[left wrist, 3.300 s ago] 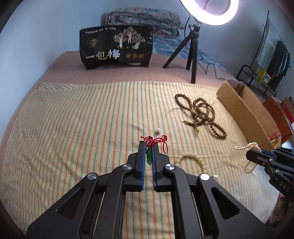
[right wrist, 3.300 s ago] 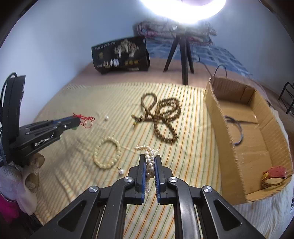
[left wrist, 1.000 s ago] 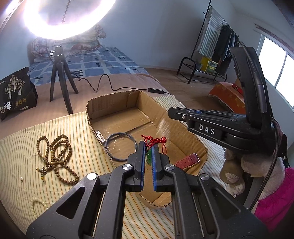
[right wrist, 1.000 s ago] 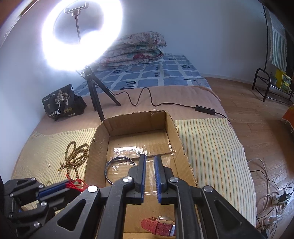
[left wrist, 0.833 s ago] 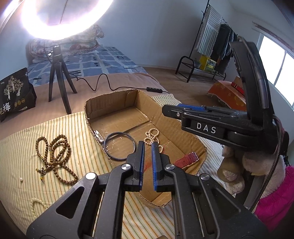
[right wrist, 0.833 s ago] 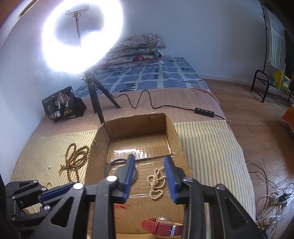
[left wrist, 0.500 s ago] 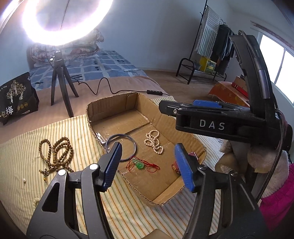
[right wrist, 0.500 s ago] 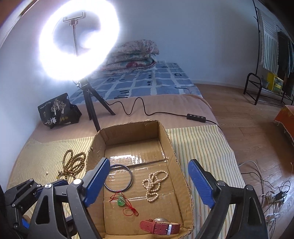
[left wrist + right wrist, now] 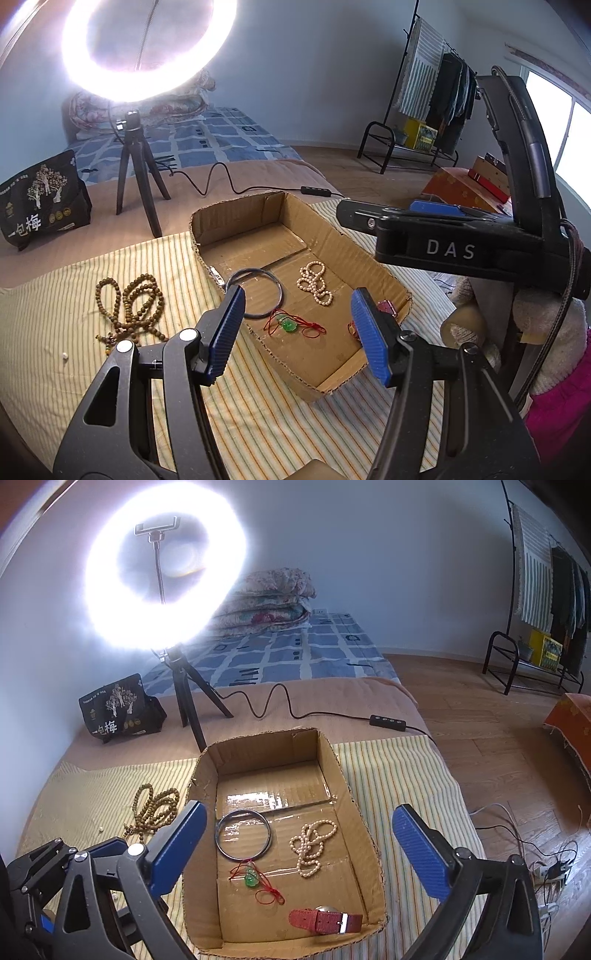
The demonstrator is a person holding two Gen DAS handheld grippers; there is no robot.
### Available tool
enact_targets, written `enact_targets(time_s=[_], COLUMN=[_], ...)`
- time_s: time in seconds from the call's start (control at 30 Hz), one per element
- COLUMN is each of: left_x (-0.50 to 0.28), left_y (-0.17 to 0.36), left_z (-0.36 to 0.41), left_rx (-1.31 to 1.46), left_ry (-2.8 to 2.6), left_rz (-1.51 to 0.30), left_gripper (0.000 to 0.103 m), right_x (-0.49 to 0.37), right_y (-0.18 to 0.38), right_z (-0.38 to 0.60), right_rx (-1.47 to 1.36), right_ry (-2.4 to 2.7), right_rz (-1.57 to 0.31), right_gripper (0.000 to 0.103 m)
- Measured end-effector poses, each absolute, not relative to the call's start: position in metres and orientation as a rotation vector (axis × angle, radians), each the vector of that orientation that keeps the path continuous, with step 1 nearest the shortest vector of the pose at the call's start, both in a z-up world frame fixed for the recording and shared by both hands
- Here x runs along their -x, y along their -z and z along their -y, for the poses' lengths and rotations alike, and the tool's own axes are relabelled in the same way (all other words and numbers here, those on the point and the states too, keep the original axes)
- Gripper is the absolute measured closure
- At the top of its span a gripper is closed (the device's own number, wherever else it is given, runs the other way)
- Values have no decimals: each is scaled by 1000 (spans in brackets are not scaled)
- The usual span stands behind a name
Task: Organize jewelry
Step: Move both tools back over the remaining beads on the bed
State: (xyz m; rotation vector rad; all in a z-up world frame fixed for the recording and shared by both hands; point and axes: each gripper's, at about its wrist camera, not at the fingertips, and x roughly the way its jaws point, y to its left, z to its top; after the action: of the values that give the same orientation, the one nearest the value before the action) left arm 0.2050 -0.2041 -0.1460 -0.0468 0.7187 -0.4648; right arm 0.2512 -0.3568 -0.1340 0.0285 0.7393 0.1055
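Observation:
An open cardboard box [image 9: 354,805] [image 9: 369,254] lies on the striped cloth. Inside lie a pearl necklace [image 9: 312,843] [image 9: 316,282], a green pendant on a red cord [image 9: 252,880] [image 9: 290,325], a dark bangle [image 9: 243,833] [image 9: 255,293] and a red-strap watch [image 9: 325,921]. Brown wooden beads [image 9: 155,808] [image 9: 129,306] lie on the cloth left of the box. My left gripper [image 9: 297,332] is wide open and empty above the box's near end. My right gripper [image 9: 299,853] is wide open and empty above the box.
A ring light on a tripod [image 9: 184,701] [image 9: 135,173] stands behind the box, its cable [image 9: 295,709] across the bed. A black printed bag [image 9: 118,709] [image 9: 40,203] sits at the back left. A small white bead [image 9: 65,356] lies on the cloth.
Both grippers opened over the box. The pearl necklace dropped from the right gripper and the red-cord pendant from the left; both now lie in the box. Both grippers have lifted slightly.

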Motion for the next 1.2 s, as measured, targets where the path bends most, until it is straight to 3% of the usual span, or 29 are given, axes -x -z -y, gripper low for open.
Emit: enact_targets(time_s=[0.47, 1.2], left_x=[-181, -156], left_y=[139, 195], left_z=[156, -2], left_rx=[52, 114], left_ry=[397, 146], left_rz=[-709, -817], left_gripper=[42, 42], right_x=[-221, -223], right_y=[110, 118], right_z=[339, 236], right_rx=[-38, 6], right_ry=[-133, -345], right_rz=[-695, -730], right_gripper=[0, 0])
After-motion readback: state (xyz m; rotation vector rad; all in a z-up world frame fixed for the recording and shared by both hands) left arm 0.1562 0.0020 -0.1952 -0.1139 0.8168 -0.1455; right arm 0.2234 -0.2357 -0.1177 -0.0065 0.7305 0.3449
